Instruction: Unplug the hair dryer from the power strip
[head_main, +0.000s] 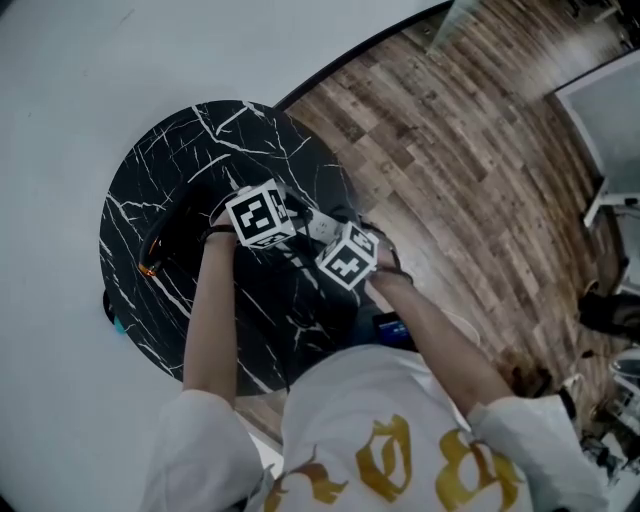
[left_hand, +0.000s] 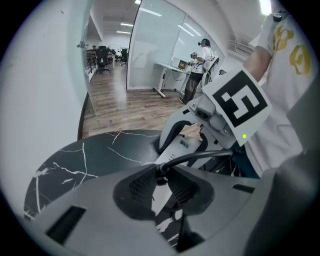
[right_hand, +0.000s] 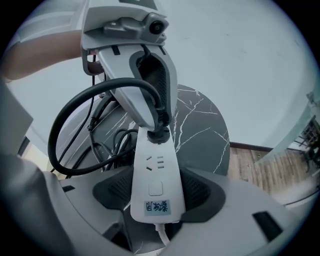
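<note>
We hold power strip (right_hand: 156, 175) clamped in R gripper (right_hand: 156, 196) at black marble table (head_main: 170, 150). L gripper (left_hand: 160, 176) clenched on black plug (right_hand: 160, 134); plug seated in strip's end socket. Cable (right_hand: 62, 127) loops off to side. Dark body on table prob. hair dryer (head_main: 160, 248).

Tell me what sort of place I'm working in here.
Most likely an open-plan office or lab: glass partition walls, desks and office chairs, plus wood-plank flooring around a round black marble table.
</note>
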